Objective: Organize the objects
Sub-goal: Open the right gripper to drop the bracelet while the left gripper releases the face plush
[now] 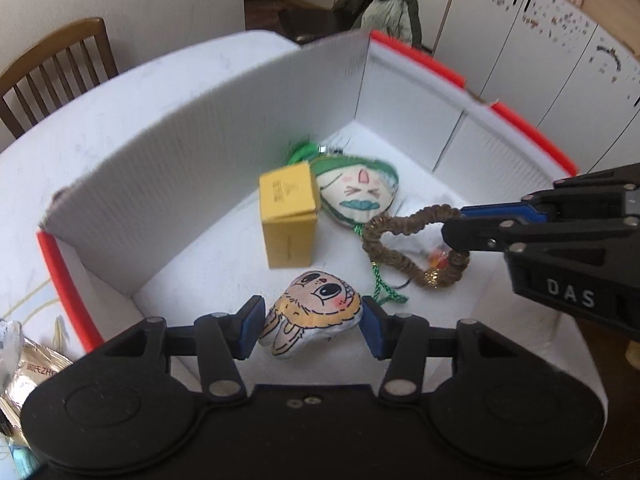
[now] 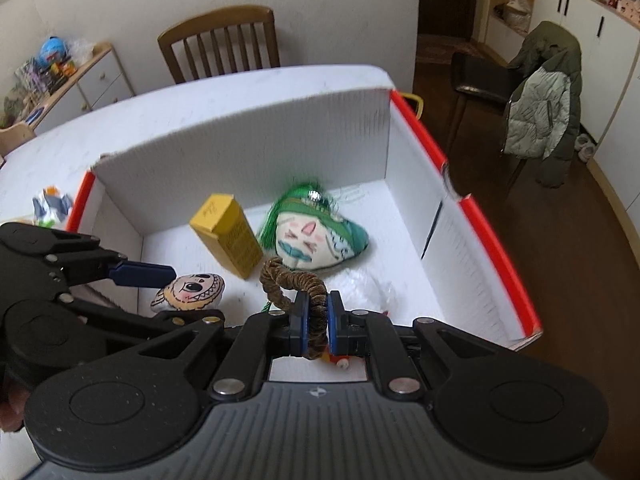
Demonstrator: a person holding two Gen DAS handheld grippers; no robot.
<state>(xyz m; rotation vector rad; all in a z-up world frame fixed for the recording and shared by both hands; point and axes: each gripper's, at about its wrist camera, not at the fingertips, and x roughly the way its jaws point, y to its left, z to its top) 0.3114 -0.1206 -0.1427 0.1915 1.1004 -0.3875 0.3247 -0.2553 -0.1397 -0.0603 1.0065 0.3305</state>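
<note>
- Left wrist view: white box [image 1: 224,132] with red rim edges sits on a white table [image 1: 120,92]; all items lie inside it.
- Yellow carton [image 1: 288,216] near box centre; green-trimmed face pouch [image 1: 360,192] just beside the carton, on its right, touching or nearly so.
- Bunny pouch [image 1: 316,312] in front of the carton, between the spread tongs of the left gripper [image 1: 312,326]; contact with the blue pads unclear.
- Brown scrunchie [image 1: 408,240] right of the carton, one end pinched by the right gripper [image 1: 454,236].
- Right wrist view: right gripper [image 2: 316,322] tongs pressed together on the scrunchie [image 2: 296,284], loop sticking up toward the carton [image 2: 232,236].
- Face pouch [image 2: 316,240] right of the carton, near the back wall of the box [image 2: 412,176].
- Bunny pouch [image 2: 192,290] left-front of the carton, below a blue pad of the left gripper [image 2: 160,280]; its spread is not clear here.
- Wooden chair [image 2: 224,40] behind the table [image 2: 160,120].
</note>
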